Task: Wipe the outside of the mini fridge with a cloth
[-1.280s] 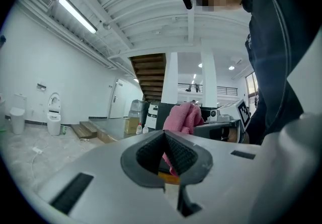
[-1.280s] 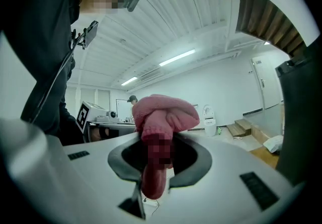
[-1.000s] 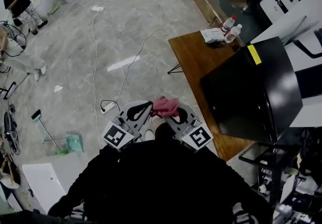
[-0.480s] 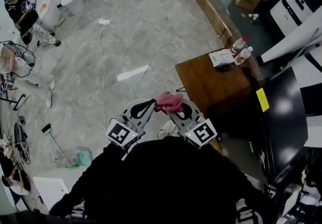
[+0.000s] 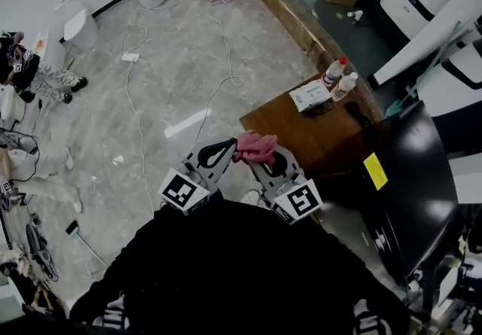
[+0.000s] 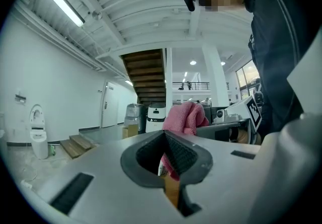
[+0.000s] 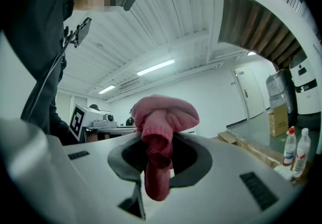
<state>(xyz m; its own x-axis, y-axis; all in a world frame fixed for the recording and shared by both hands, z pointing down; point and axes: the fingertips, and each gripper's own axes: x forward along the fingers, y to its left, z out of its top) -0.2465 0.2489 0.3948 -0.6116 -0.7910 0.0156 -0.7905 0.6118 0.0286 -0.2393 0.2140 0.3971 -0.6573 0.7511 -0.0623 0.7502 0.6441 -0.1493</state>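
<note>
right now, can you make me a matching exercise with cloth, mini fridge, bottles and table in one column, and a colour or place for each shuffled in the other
1 cloth
2 mini fridge
3 two bottles
4 table

a black, at the head view's right
b brown wood
c pink, clamped in the right gripper
d upright at the table's far end

Pairs: 1-c, 2-a, 3-d, 4-b

From where I stand, the glossy black mini fridge [image 5: 410,202] hides one part of the brown wooden bench [image 5: 301,130]. Labels on the two plastic bottles [image 5: 340,79] are too small to read.
</note>
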